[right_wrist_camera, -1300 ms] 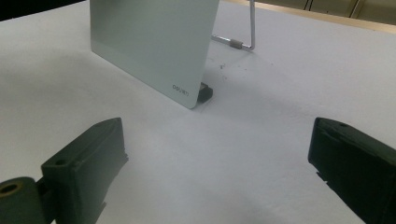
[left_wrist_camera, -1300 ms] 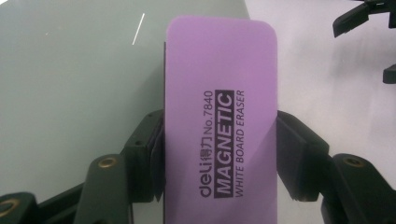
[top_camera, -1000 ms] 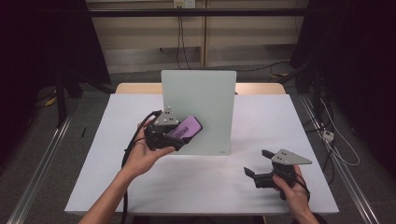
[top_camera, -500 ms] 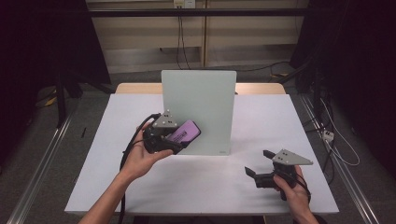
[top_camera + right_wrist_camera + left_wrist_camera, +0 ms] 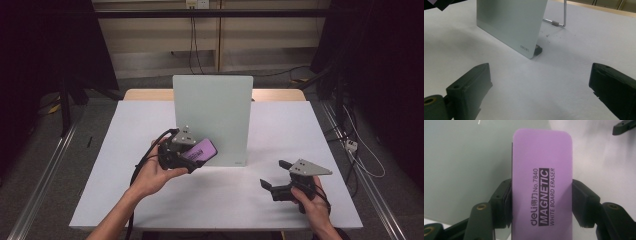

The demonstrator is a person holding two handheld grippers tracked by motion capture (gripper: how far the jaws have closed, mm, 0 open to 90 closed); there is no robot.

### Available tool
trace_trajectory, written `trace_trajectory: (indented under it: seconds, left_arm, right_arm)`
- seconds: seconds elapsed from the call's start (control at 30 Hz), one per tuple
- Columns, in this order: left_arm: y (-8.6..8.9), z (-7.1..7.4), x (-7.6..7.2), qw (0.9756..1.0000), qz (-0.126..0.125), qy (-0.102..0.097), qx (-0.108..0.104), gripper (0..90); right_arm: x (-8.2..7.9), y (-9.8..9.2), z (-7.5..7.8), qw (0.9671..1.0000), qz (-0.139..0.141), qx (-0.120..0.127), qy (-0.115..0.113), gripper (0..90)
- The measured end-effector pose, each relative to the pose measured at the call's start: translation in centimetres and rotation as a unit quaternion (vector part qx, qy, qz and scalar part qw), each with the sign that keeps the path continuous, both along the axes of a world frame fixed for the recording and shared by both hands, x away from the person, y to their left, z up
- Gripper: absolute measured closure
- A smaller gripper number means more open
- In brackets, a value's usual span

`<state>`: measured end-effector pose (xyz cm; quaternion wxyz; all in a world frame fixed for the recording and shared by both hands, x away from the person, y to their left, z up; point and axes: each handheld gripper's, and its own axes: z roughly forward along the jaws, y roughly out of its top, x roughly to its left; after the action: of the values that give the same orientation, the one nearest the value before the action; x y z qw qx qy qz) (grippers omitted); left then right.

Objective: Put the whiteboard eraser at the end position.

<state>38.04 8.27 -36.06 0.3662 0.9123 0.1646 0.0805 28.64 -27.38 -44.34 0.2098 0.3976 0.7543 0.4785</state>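
From the high view, a person's left gripper (image 5: 196, 159) holds a purple whiteboard eraser (image 5: 200, 150) just in front of the lower left of an upright pale green board (image 5: 215, 110) on the white table (image 5: 125, 135). The right gripper (image 5: 272, 176) rests well apart, near the table's right front.

In the left gripper view, both jaws pinch the eraser's (image 5: 541, 187) long sides.

In the right gripper view, the jaws stand spread, nothing between them, facing the board (image 5: 511, 22).
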Motion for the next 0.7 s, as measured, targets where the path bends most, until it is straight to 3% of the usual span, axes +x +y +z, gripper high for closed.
trace_trajectory:
  seconds: [0.07, 0.13, 0.2, 0.53, 0.57, 0.67, 0.7]
  left_arm:
    - [-0.4, -0.3, -0.1, 0.9999, -0.007, 0.004, 0.007, 40.8]
    - [-0.8, -0.6, -0.4, 0.9995, -0.012, 0.002, 0.029, 40.8]
    - [-1.0, -1.1, -0.5, 0.9991, -0.03, 0.014, 0.026, 40.8]
    - [-2.1, -2.9, -1.5, 0.9973, -0.048, 0.039, 0.04, 40.8]
    - [-2.2, -2.9, -1.6, 0.9965, -0.048, 0.04, 0.055, 40.8]
    - [-2.7, -3.5, -1.7, 0.9962, -0.054, 0.047, 0.049, 40.8]
    - [-2.9, -3.3, -1.8, 0.9953, -0.05, 0.041, 0.071, 40.8]
  right_arm:
    - [0.0, 0.0, 0.0, 1.0, 0.001, 0.0, -0.002, 3.9]
    - [0.0, 0.0, 0.0, 1.0, 0.001, -0.001, -0.002, 3.9]
    - [0.1, 0.1, 0.0, 1.0, -0.001, -0.001, -0.001, 3.9]
    - [0.0, 0.0, 0.0, 1.0, 0.003, 0.002, -0.001, 3.9]
    - [0.0, 0.0, 0.0, 1.0, 0.003, 0.002, -0.001, 3.9]
    - [0.1, 0.1, 0.0, 1.0, 0.005, 0.001, 0.0, 3.9]
    - [0.1, 0.1, 0.0, 1.0, 0.005, 0.002, 0.0, 3.8]
